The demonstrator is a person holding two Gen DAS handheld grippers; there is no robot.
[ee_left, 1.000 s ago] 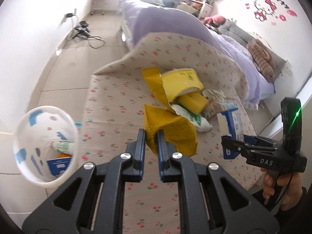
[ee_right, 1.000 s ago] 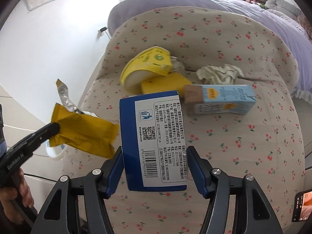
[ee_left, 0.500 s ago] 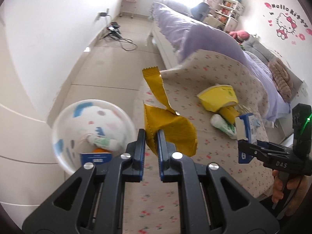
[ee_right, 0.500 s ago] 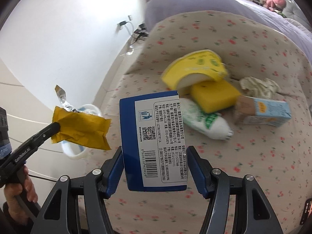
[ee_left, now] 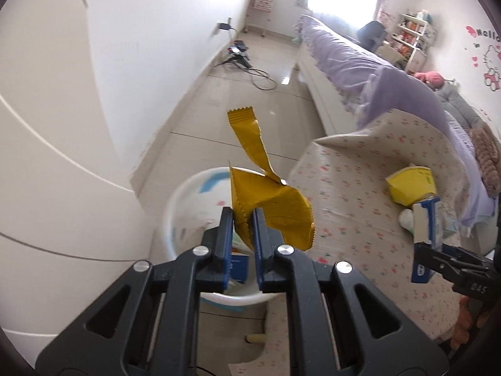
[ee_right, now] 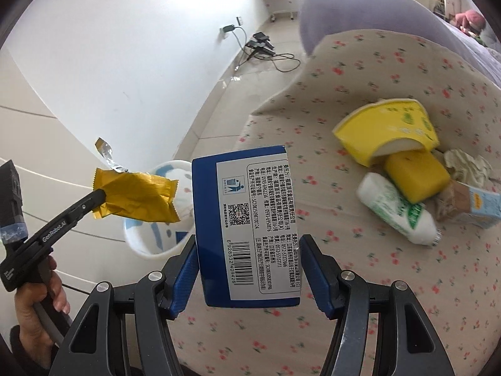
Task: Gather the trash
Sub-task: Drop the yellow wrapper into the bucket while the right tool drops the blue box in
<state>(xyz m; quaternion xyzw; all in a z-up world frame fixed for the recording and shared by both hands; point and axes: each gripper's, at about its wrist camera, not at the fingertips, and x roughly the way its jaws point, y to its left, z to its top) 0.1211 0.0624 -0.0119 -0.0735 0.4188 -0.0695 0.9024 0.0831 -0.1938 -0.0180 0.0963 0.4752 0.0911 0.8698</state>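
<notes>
Left gripper [ee_left: 243,219] is pinched tight on a yellow snack wrapper [ee_left: 272,206]: crinkly foil film, serrated edge between the pads, a torn strip twisting upward with silver lining showing in the right wrist view. The wrapper hangs over a white plastic trash bin [ee_left: 188,194] with blue and pink print, standing on the tiled floor just beside the table edge. Bin contents are mostly blocked by the fingers and wrapper; a blue-and-white carton shows inside, the rest is blurred.

Right gripper [ee_right: 249,269] clamps a blue cardboard box [ee_right: 244,219] by its two sides: rigid, rectangular, white label with barcode and QR code facing the camera. It's held over the table near the bin-side edge.

Remaining trash on the cherry-print tablecloth [ee_right: 360,78], clustered and touching:
- crushed yellow paper cup [ee_right: 391,125], white inside
- yellow block [ee_right: 416,175], looks like sponge, partly under the cup
- white plastic bottle [ee_right: 397,210] with green label, lying on its side
- light-blue drink carton [ee_right: 479,206], cut off by the frame edge
- crumpled tissue [ee_right: 466,166] behind it

A purple-covered bed [ee_left: 375,62] is behind the table; power cables [ee_right: 266,50] lie on the floor by the wall. A hand [ee_right: 40,297] grips the left tool's handle.
</notes>
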